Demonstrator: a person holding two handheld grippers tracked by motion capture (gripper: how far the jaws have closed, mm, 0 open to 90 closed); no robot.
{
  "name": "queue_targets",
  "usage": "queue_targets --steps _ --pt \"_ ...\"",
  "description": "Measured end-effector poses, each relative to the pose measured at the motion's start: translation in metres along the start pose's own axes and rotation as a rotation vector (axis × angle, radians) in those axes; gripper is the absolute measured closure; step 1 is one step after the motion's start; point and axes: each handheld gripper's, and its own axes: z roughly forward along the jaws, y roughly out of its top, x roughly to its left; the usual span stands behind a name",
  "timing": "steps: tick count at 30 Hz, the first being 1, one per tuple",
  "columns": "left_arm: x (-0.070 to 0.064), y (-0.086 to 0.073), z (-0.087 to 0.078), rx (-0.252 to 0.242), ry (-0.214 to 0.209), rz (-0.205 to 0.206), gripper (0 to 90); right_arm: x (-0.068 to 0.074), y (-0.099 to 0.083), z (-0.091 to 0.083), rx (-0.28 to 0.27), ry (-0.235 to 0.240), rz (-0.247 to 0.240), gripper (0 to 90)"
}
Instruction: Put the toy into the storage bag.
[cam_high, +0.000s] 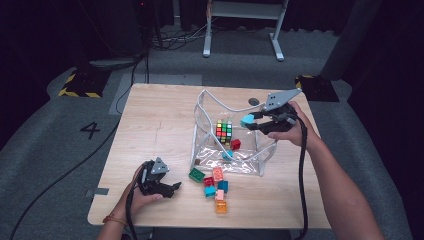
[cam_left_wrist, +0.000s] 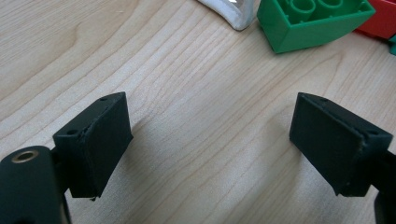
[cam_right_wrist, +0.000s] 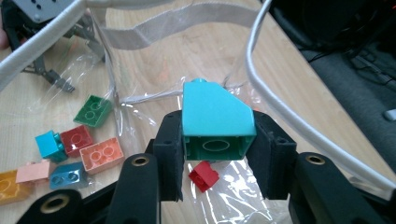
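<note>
A clear plastic bag (cam_high: 202, 125) with white handles stands open on the wooden table (cam_high: 150, 130). Inside it lie a colour cube (cam_high: 224, 132), a small red brick (cam_high: 235, 144) and a teal piece (cam_high: 227, 154). My right gripper (cam_high: 250, 120) hovers over the bag's right rim, shut on a teal sloped brick (cam_right_wrist: 216, 122); the red brick (cam_right_wrist: 203, 176) shows just below its jaws. My left gripper (cam_high: 176, 187) rests open on the table near the front left. A green brick (cam_left_wrist: 313, 21) lies just beyond its jaws, nothing between them.
Loose bricks lie in front of the bag: green (cam_high: 196, 175), red (cam_high: 208, 181), peach (cam_high: 218, 173), teal (cam_high: 210, 191), blue (cam_high: 223, 186), pink (cam_high: 220, 195) and orange (cam_high: 220, 207). A white bag handle (cam_right_wrist: 299, 116) loops past my right gripper. Bare table spreads to the left.
</note>
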Motion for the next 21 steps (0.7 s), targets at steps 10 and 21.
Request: queue_targets --steps 10,21 --pt "0.0 0.0 0.0 0.0 0.004 0.007 13.2 -0.001 0.006 0.022 0.13 0.029 -0.047 59.0" --pt "0.0 0.0 0.0 0.0 0.003 0.007 13.2 -0.01 0.006 0.038 0.313 0.011 -0.061 59.0"
